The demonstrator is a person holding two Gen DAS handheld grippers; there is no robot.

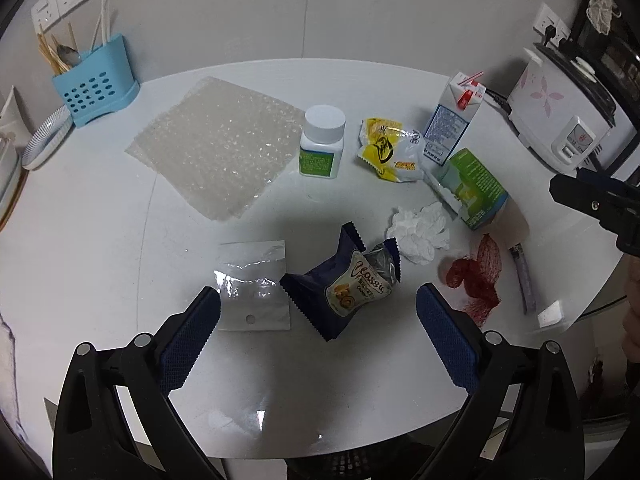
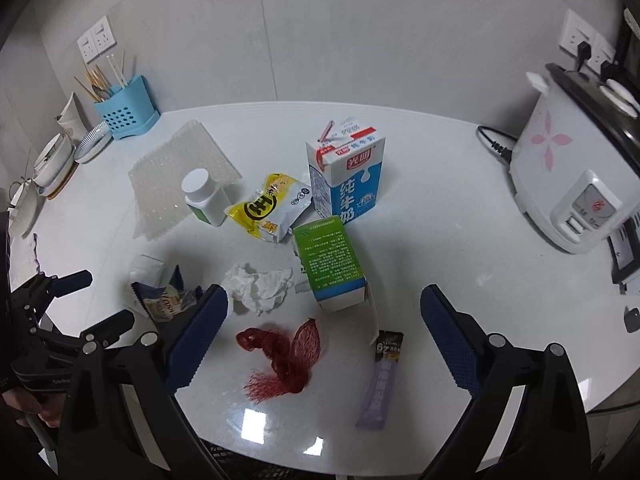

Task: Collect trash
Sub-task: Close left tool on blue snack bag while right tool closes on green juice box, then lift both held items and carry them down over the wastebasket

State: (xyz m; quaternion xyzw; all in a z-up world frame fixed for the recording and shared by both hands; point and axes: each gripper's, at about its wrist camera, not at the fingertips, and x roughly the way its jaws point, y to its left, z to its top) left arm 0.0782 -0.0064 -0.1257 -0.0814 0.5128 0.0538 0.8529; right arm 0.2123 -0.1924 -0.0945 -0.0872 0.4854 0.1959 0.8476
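Note:
Trash lies scattered on the white table [image 1: 100, 232]. My left gripper [image 1: 318, 312] is open, its fingers straddling a dark blue snack wrapper [image 1: 352, 280] beside a clear plastic bag [image 1: 254, 292]. My right gripper [image 2: 324, 312] is open above a red mesh net [image 2: 286, 354] and a purple sachet [image 2: 380, 380]. Farther off lie a crumpled tissue [image 2: 260, 284], a green box [image 2: 330, 262], a milk carton [image 2: 348, 176], a yellow wrapper [image 2: 272, 210], a white pill bottle [image 1: 322, 140] and bubble wrap [image 1: 216, 144].
A blue cutlery holder [image 1: 96, 84] and plates [image 1: 46, 142] stand at the back left. A white rice cooker [image 2: 576, 176] with its cord sits at the right. The left gripper [image 2: 72, 300] shows at the right wrist view's left edge.

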